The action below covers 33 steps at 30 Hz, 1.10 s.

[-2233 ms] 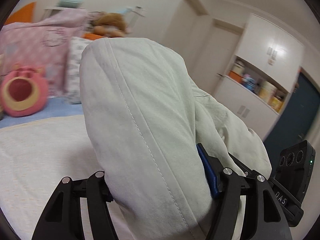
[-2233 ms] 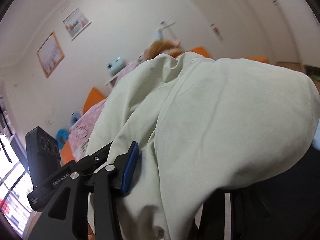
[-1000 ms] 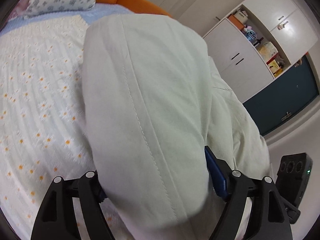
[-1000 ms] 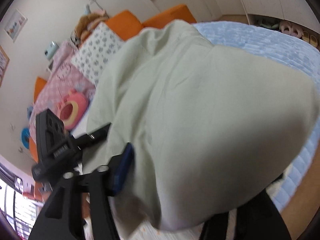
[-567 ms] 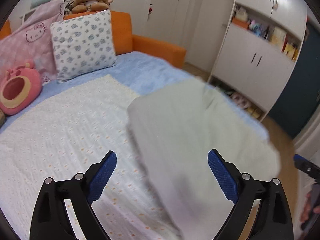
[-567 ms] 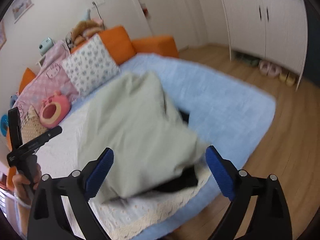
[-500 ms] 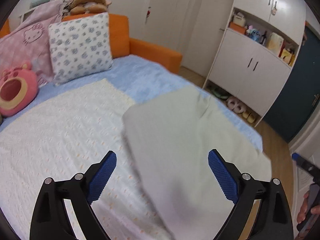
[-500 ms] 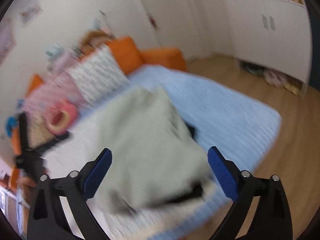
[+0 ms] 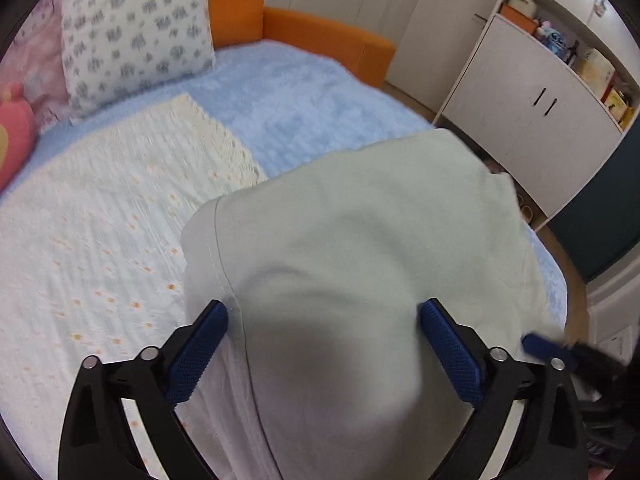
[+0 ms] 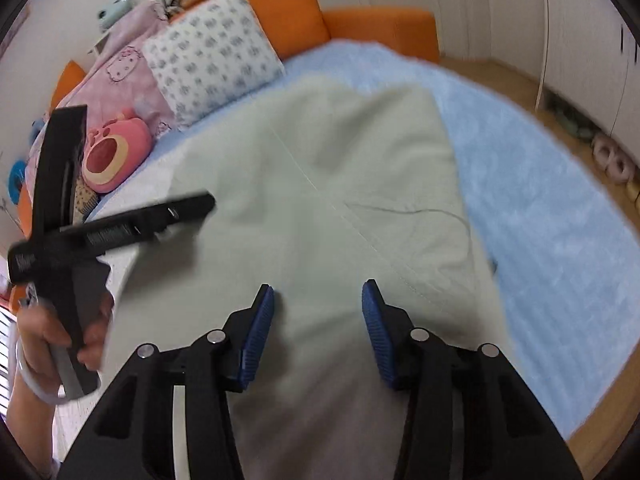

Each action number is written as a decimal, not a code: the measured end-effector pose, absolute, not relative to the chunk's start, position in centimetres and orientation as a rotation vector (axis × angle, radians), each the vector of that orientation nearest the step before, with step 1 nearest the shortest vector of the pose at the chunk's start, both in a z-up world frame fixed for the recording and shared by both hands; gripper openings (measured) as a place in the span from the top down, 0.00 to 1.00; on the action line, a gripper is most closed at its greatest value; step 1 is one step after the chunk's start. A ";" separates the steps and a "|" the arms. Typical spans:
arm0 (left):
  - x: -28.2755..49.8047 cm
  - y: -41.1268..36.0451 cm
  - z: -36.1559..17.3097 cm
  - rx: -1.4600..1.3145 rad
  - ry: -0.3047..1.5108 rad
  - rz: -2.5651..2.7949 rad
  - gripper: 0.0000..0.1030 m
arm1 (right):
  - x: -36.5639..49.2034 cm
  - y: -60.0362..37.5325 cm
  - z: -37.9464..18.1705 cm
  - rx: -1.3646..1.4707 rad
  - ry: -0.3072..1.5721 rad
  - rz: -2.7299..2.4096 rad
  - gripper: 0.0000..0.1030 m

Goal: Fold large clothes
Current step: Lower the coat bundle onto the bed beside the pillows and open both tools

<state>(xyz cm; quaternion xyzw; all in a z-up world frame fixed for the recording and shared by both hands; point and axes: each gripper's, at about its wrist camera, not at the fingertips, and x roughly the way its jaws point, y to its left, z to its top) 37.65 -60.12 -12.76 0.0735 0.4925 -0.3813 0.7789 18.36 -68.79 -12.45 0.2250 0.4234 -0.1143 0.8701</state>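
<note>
A large pale green garment [image 9: 360, 220] lies spread on the bed, partly on the white daisy blanket [image 9: 100, 220] and partly on the blue cover [image 9: 300, 92]. My left gripper [image 9: 324, 328] is low over its near part. The jaws are opening wide, the cloth lies between and under the blue pads [image 9: 200, 344], and nothing is clamped. In the right wrist view the garment [image 10: 320, 180] fills the middle. My right gripper [image 10: 316, 320] hovers over its near edge with jaws closing, and its pads are not pressing on the cloth. To its left the other gripper [image 10: 120, 228] appears, blurred.
A flowered pillow [image 9: 136, 32] and a pink plush [image 10: 112, 152] sit at the head of the bed by the orange backrest [image 9: 320, 40]. White cabinets [image 9: 540, 100] stand to the right across a wooden floor with slippers [image 10: 608, 160]. A hand [image 10: 48, 340] holds the left tool.
A second ago both grippers held the garment up; it now lies released on the bed. Since then both grippers have come in close over its near edge, and the right jaws have narrowed.
</note>
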 end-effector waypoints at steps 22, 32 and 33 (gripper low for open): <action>28.2 -51.1 -7.2 0.149 0.716 -0.726 0.02 | 14.0 -63.3 -7.0 0.326 0.755 -0.265 0.04; 22.7 -44.9 -4.4 0.109 0.621 -0.665 0.02 | 8.6 -58.8 -6.6 0.123 0.774 -0.455 0.05; 22.4 -44.6 -4.6 0.100 0.622 -0.664 0.02 | 8.2 -58.6 -6.9 0.126 0.773 -0.455 0.05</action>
